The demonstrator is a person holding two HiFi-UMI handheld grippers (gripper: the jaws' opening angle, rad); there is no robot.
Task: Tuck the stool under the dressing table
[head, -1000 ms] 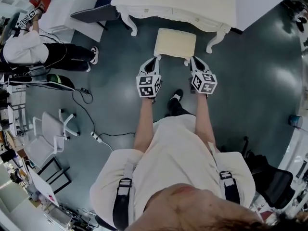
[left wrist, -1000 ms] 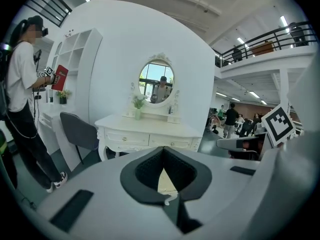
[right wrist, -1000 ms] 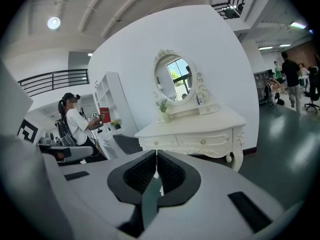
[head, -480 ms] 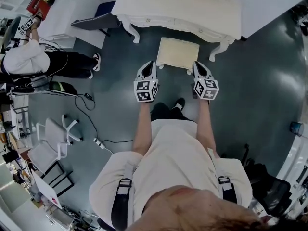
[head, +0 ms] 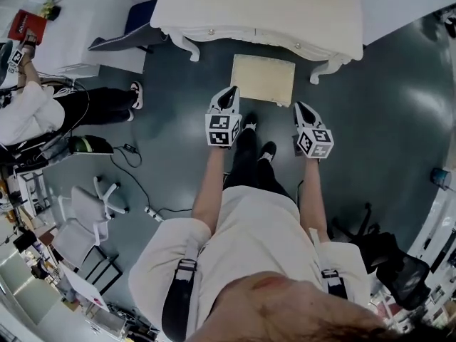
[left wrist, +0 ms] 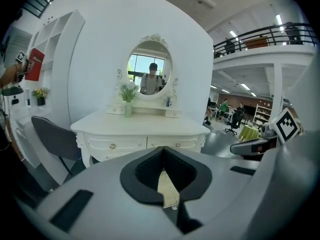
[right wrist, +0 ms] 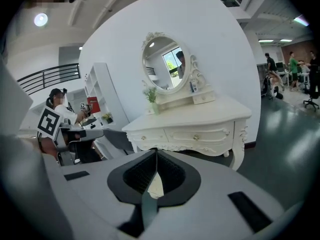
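A cream padded stool stands on the dark floor, its far edge at the front of the white dressing table. My left gripper is shut and sits beside the stool's near left corner. Shut as well, my right gripper is just off the near right corner, slightly behind it. The left gripper view looks over the closed left gripper at the dressing table, with a sliver of the stool below. Beyond the right gripper the dressing table and its oval mirror show.
A seated person is at the left with legs stretched toward a grey chair. A white office chair and floor cable lie at lower left, a black chair at lower right. The wearer's feet stand behind the stool.
The stool has slid toward the dressing table, its far edge now at the table's front. Both grippers have ended up by its near corners, the right one dropping back a little.
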